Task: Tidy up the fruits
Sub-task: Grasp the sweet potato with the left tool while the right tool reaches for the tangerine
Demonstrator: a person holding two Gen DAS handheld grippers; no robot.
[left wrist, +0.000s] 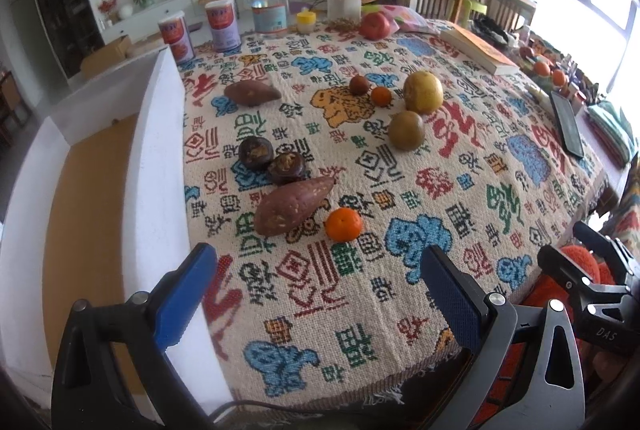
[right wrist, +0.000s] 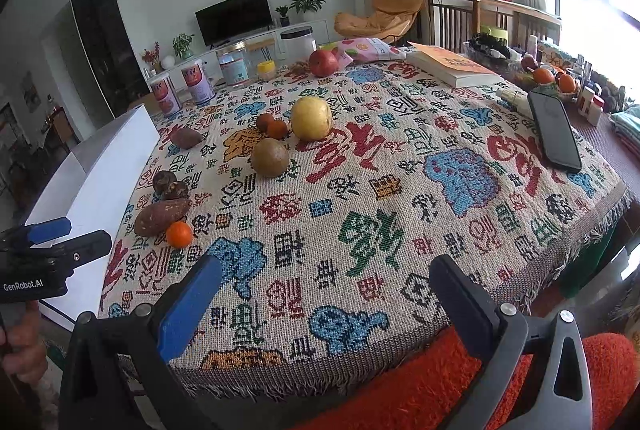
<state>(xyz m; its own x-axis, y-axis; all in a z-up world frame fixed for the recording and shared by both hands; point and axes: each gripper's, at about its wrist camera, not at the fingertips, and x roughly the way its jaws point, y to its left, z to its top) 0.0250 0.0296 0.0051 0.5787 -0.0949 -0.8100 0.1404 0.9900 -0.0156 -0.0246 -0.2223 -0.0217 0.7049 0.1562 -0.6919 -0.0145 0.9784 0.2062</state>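
Note:
Produce lies scattered on a patterned tablecloth [left wrist: 360, 290]. Nearest my left gripper [left wrist: 320, 270] are a small orange [left wrist: 343, 224] and a sweet potato [left wrist: 294, 205], with two dark brown fruits [left wrist: 272, 158] behind them. Farther back sit a second sweet potato [left wrist: 252, 93], a yellow pear [left wrist: 423, 91], a green-brown round fruit [left wrist: 406, 130], a tiny orange [left wrist: 381, 96] and a brown fruit [left wrist: 359, 84]. A red apple [left wrist: 374, 25] rests at the far edge. Both grippers hover open and empty over the near table edge. My right gripper [right wrist: 324, 282] faces the pear [right wrist: 311, 118] and the small orange [right wrist: 179, 234].
A white box [left wrist: 160, 158] with a brown inside stands along the table's left side. Cans and jars [left wrist: 224, 26] line the far edge. A book [left wrist: 480, 48], a phone [left wrist: 566, 124] and more clutter lie on the right. An orange fuzzy cushion [right wrist: 440, 390] sits below the near edge.

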